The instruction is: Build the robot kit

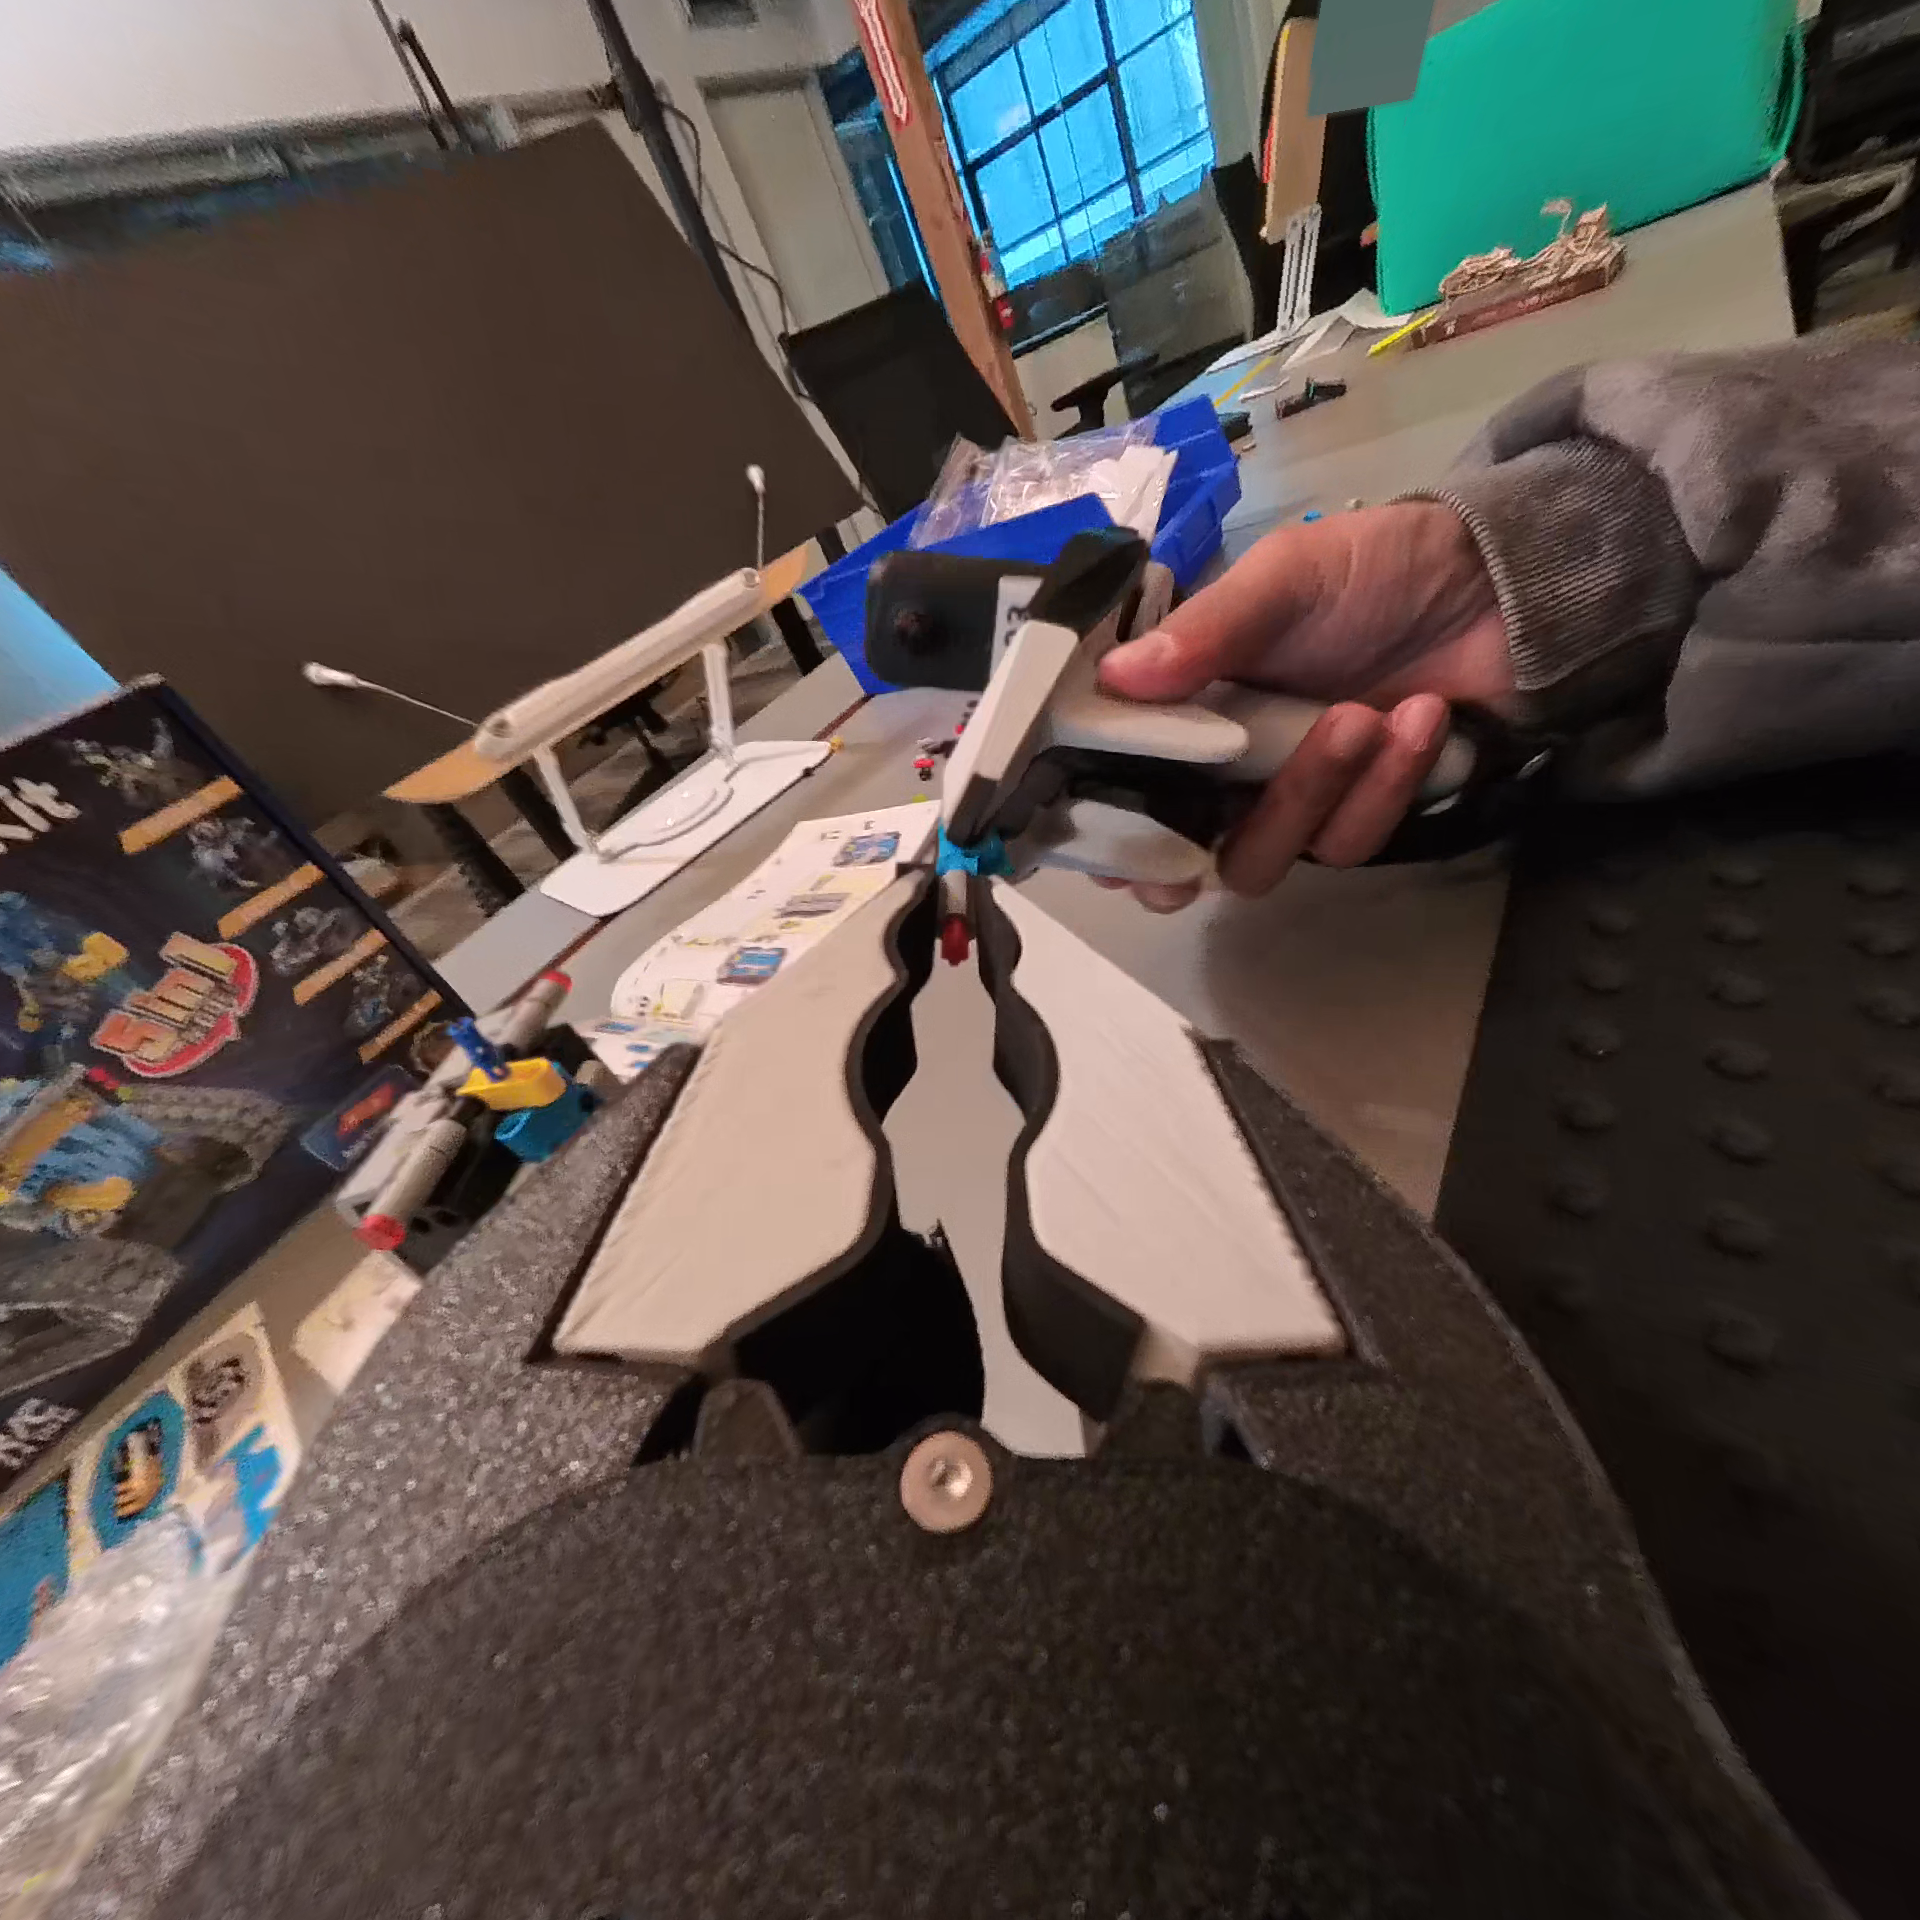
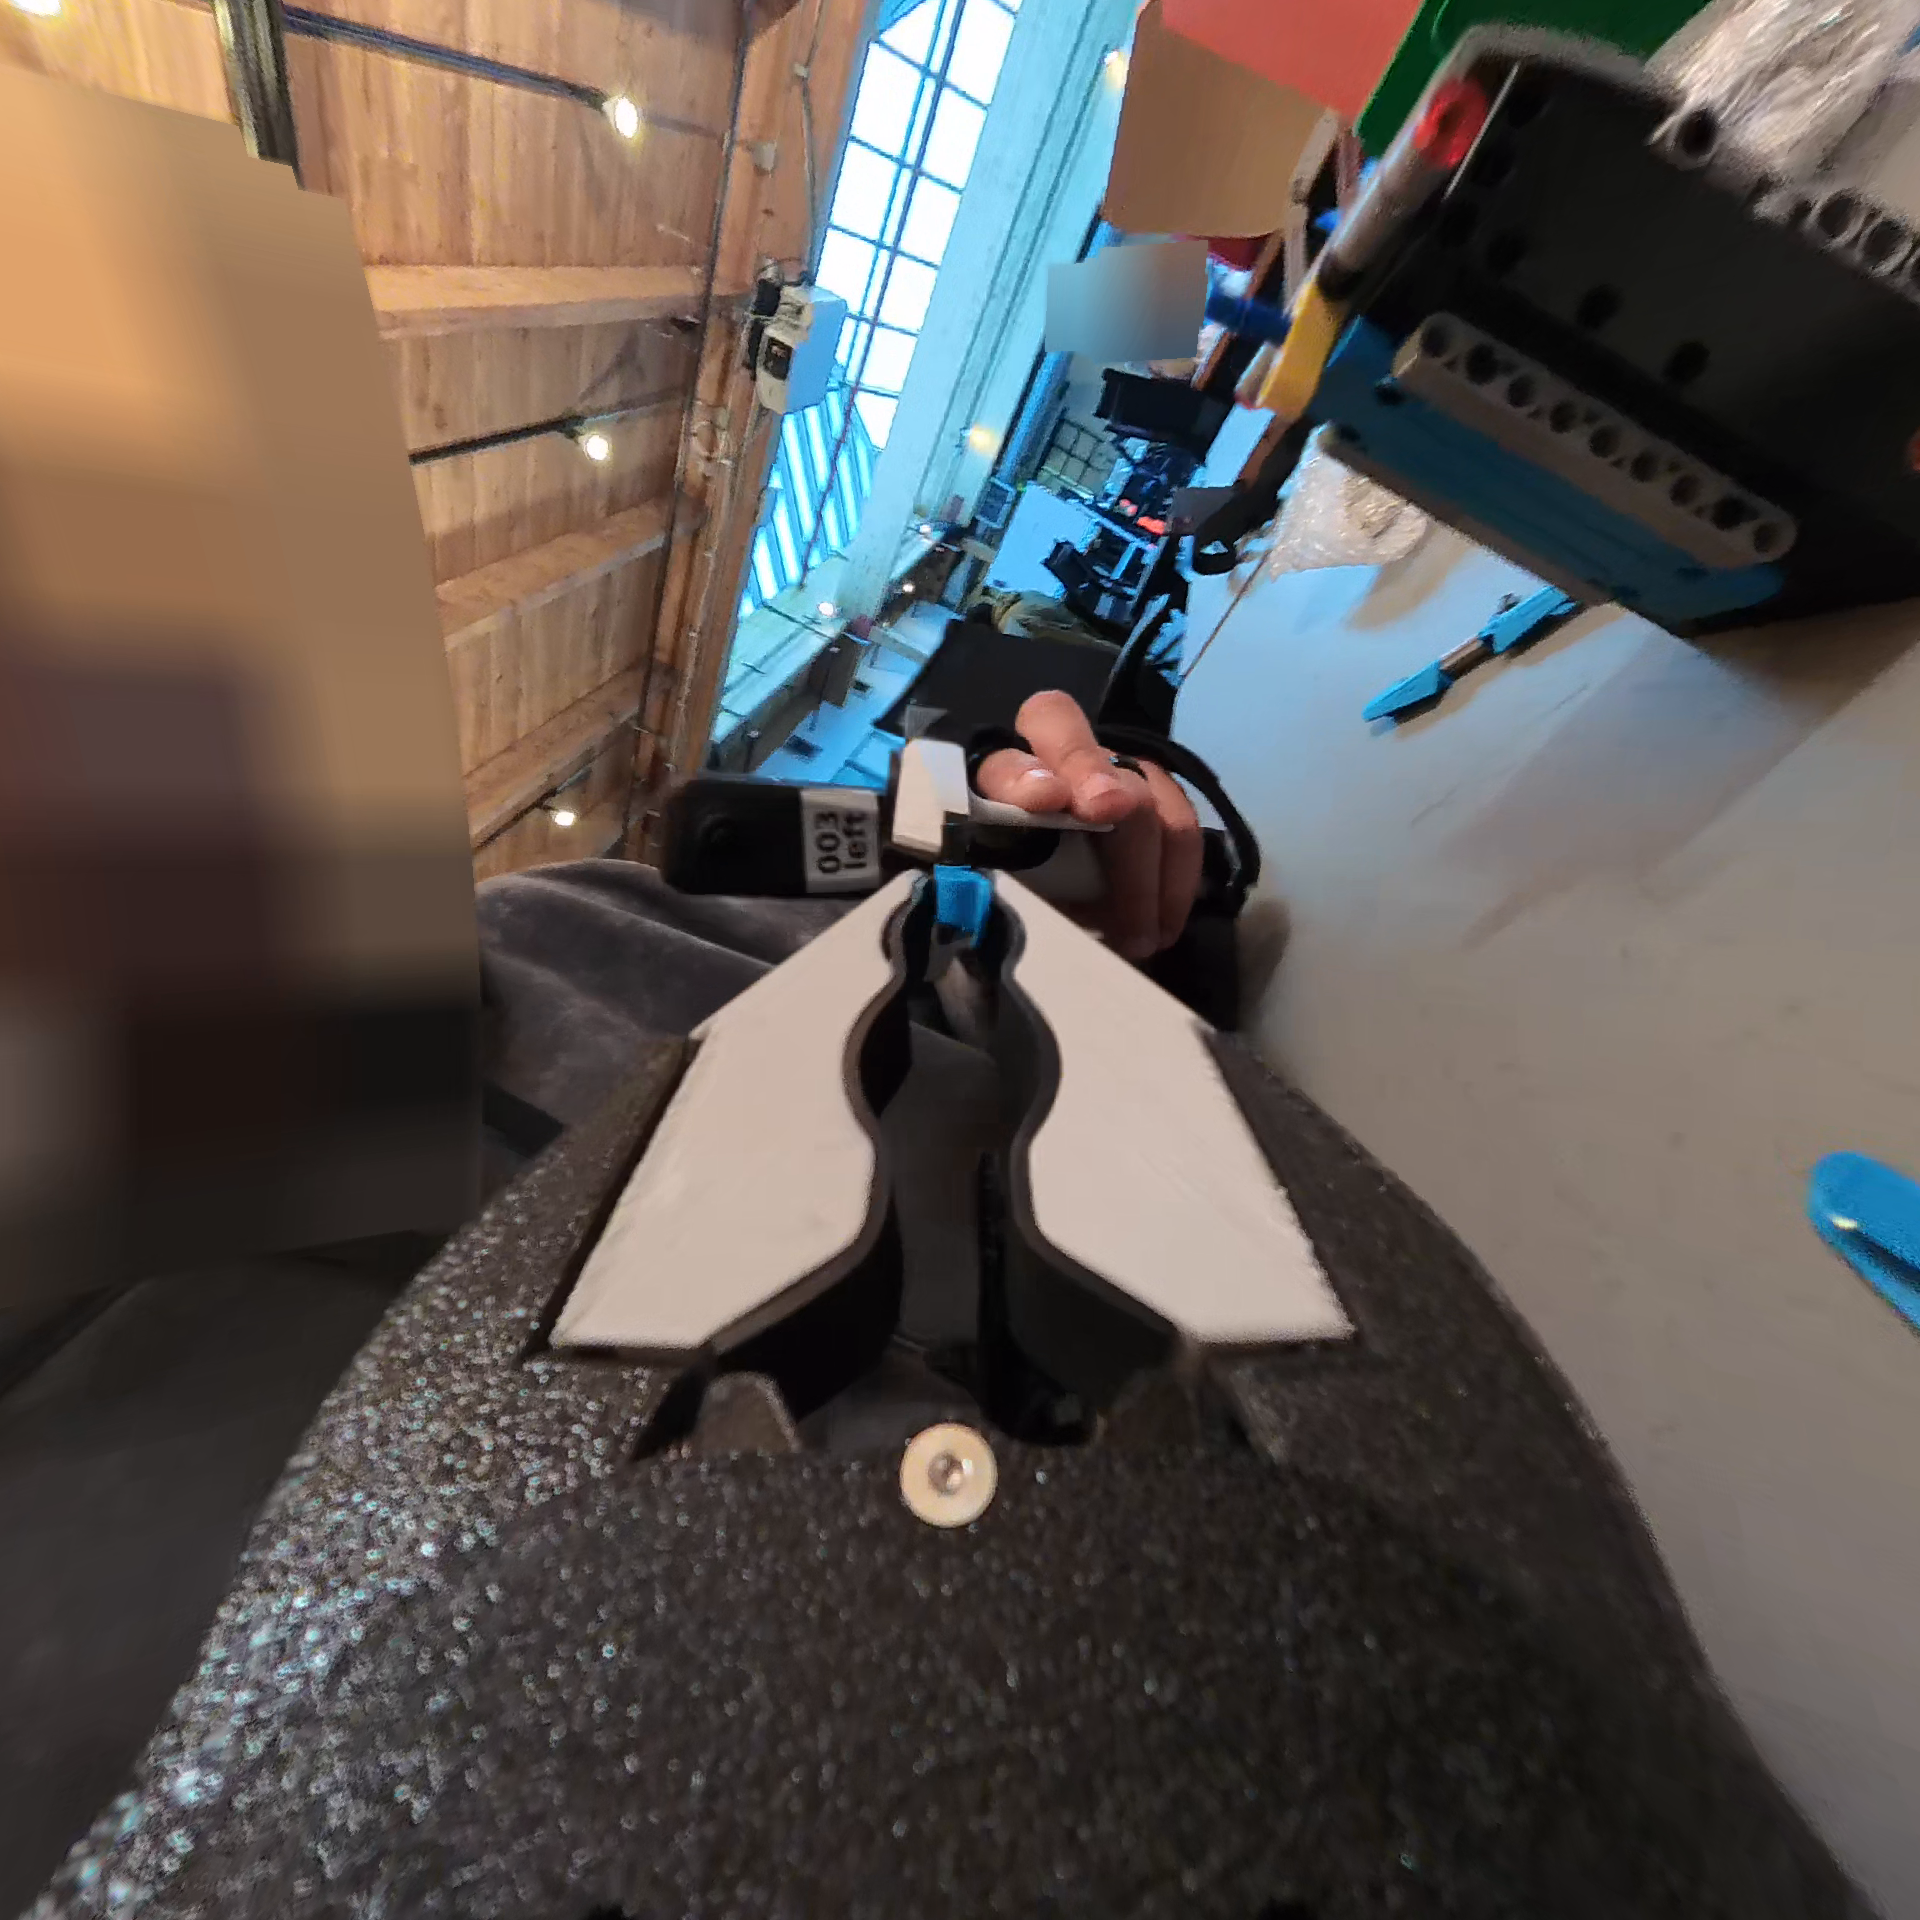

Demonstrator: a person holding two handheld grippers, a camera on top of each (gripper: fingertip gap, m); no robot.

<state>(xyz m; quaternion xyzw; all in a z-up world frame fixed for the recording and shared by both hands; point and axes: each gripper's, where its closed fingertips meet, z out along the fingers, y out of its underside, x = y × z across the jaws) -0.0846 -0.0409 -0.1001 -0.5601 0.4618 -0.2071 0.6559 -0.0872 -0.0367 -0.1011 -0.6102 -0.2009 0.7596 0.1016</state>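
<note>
Grey table [image 1: 1320,997] under both grippers pinching small blue-and-red axle piece [image 1: 954,904].

A dark blue cardboard box [image 1: 177,997] carries large white lettering and a red and orange emblem with a numeral. A white label [image 2: 842,852] with black characters sits on a black camera body [image 2: 738,836]. The folded white instruction sheet [image 1: 790,914] bears small print, too blurred to read. A red sign strip [image 1: 881,52] is likewise unreadable.
</note>
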